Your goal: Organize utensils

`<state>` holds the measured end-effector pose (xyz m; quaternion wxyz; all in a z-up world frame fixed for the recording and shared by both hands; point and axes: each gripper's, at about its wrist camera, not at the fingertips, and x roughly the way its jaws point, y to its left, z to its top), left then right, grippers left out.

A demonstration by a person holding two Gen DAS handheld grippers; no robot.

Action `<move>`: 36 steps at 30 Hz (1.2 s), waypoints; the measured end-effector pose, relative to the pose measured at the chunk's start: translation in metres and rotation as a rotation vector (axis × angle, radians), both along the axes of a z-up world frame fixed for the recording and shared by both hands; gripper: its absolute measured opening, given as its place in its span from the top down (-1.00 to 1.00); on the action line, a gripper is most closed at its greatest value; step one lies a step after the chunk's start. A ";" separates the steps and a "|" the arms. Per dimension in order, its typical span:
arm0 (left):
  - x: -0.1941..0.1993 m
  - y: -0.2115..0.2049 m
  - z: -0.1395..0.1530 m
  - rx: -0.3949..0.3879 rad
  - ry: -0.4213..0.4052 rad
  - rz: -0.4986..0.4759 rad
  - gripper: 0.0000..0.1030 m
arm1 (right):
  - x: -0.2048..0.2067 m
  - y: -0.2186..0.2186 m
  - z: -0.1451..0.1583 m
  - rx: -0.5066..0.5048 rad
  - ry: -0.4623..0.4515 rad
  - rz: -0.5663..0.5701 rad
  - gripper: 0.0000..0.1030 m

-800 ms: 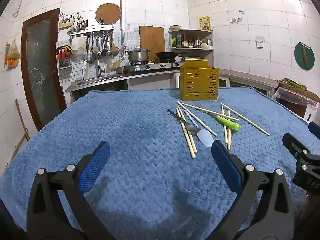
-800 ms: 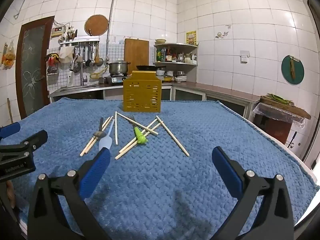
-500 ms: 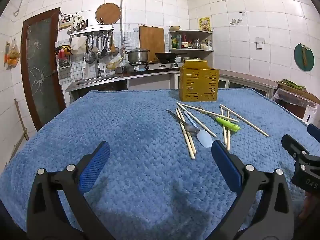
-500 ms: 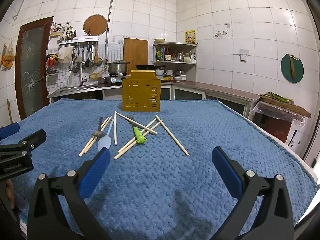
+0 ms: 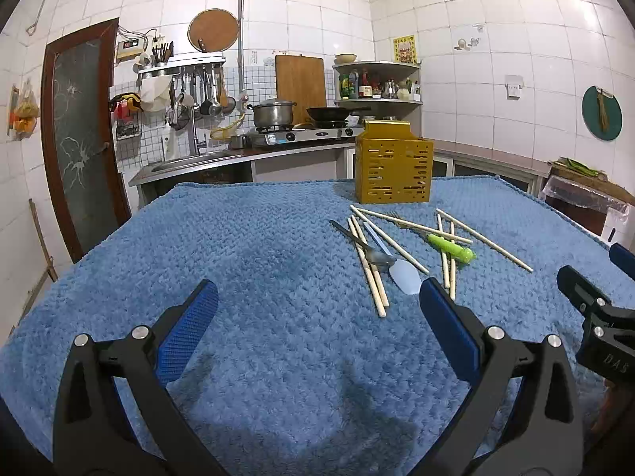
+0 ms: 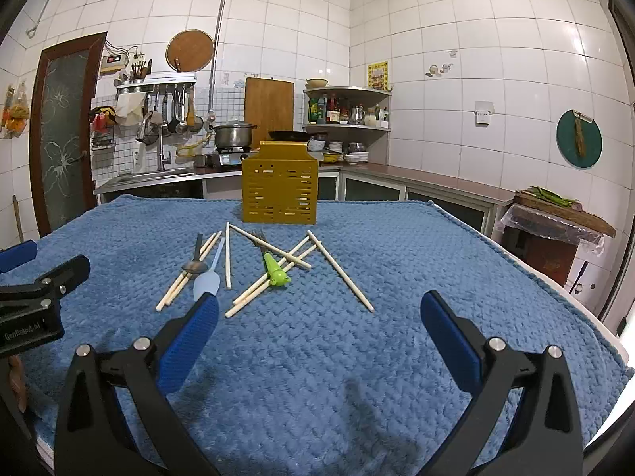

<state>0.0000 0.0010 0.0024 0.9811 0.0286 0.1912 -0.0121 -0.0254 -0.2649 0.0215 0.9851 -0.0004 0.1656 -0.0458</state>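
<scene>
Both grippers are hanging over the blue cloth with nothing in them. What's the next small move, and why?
Probably ease the right gripper forward and down toward the lone chopstick at the right of the pile. Its jaws are open and empty, that stick lies apart on the cloth so it is easy to pinch, and the yellow holder stands upright just behind.

You face glossy white wall tiles behind a steel kitchen counter. Left of that counter stands a dark wooden door with frosted flower glass; above it hangs a round woven board; right of it curves a grey corner shelf of bottles. Blue knobbly cloth covers your table.
</scene>
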 end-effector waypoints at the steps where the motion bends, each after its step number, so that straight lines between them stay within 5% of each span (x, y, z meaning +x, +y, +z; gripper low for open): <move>1: 0.000 0.000 0.000 0.002 0.001 0.000 -0.90 | 0.000 0.000 0.001 0.001 0.001 -0.001 -0.93; 36: -0.002 -0.010 -0.008 0.054 0.010 0.011 -0.90 | 0.000 -0.005 0.000 0.011 0.009 -0.010 -0.93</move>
